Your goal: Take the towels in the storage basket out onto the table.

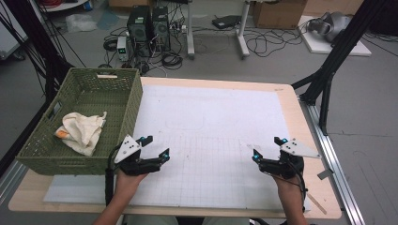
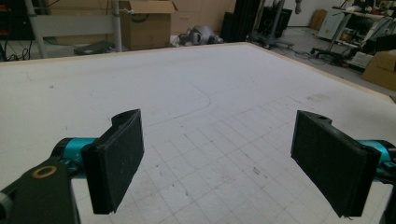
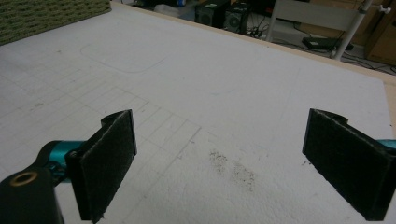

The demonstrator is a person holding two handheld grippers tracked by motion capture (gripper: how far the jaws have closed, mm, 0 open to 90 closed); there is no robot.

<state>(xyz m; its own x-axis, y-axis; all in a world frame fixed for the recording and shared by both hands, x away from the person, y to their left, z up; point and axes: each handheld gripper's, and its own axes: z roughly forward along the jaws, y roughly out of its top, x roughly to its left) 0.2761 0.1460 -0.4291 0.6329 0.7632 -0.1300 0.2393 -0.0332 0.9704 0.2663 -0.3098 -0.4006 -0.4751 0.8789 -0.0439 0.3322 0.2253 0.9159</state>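
A green woven basket (image 1: 119, 117) stands at the table's left edge with a cream cloth (image 1: 83, 130) crumpled inside it. My left gripper (image 1: 156, 146) hovers low over the white gridded mat (image 1: 211, 122), just right of the basket's near corner, open with nothing between its pads (image 2: 116, 158). My right gripper (image 1: 267, 146) is held near the mat's right front, also open and empty, its pads (image 3: 109, 158) wide apart. In the right gripper view the basket (image 3: 51, 14) shows at the far upper left.
The wooden table (image 1: 312, 140) shows as a rim around the mat. Beyond the far edge lie computer towers (image 1: 148, 28), cables, table legs and a cardboard box (image 1: 277, 13). A black frame leg (image 1: 328, 75) stands at the right.
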